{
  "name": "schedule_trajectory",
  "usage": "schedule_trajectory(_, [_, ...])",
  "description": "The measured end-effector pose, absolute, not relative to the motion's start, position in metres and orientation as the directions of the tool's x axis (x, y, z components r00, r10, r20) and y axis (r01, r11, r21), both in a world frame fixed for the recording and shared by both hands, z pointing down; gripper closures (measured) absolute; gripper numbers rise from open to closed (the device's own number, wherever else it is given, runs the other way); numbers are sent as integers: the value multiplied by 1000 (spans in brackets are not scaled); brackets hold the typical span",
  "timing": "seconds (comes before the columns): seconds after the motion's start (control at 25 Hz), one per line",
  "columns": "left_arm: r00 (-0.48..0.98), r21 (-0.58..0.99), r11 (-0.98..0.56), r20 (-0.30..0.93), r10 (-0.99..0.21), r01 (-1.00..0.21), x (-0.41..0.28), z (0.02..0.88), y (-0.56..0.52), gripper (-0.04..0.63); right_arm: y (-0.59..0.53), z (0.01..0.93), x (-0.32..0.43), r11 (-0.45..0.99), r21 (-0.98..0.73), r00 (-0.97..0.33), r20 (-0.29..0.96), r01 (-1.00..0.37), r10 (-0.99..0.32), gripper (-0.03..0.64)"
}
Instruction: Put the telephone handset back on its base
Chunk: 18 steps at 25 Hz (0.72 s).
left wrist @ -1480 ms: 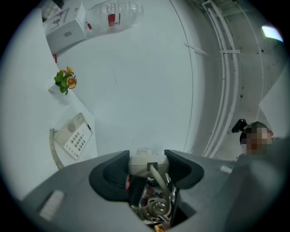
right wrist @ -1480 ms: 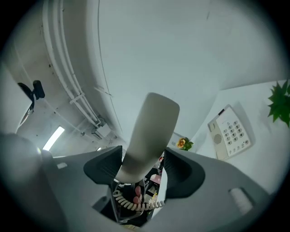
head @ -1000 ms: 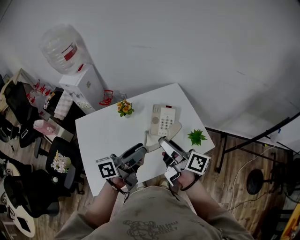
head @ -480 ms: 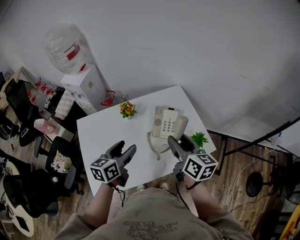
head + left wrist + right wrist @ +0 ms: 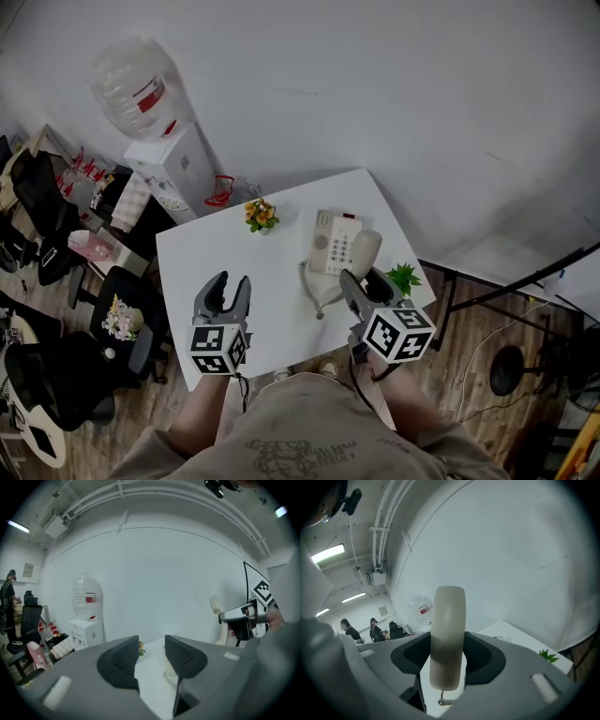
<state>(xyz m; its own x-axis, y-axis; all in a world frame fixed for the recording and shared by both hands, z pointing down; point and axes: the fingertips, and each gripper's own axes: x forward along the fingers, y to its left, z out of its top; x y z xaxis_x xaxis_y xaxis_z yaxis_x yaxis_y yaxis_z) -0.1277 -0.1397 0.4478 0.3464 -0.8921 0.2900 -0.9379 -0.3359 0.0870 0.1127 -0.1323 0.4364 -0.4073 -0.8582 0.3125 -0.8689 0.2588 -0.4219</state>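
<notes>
A cream telephone base with a keypad lies on the white table, its coiled cord trailing toward me. The cream handset stands upright between the jaws of my right gripper, which is shut on it. In the head view the handset is lifted beside the base's right edge, with my right gripper under it. My left gripper hovers over the table's near left part, open and empty; in its own view the left gripper looks across the table top.
A small orange flower pot stands at the table's far side and a green plant at its right corner. A water dispenser and office chairs are at the left. A black stand is on the floor at the right.
My right gripper has lifted the handset off the table and raised it beside the base. My left gripper has let go, drawn back to the left and opened.
</notes>
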Motion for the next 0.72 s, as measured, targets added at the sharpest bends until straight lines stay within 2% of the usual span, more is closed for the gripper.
schedule_trajectory(0.2, [329,55,-329,320,-888,-943,-128,455,-141,423,-159,452,112,215,-404,-376,375,-889,-847,374])
schedule_trajectory(0.36, [295,2,-310,310,-904,-951,-134,458,-149,470,-190,470,110,173,-388,-343,426,-905,-837,374])
schedule_trajectory(0.56, [318,33,-324,303,-898,-946,-133,463,-159,490,-223,501,99,166,-358,-342,513,-919,-787,374])
schedule_trajectory(0.72, [309,5,-327,346,-886,-945,-132,474,-166,527,-247,533,99,121,-332,-304,583,-936,-754,374])
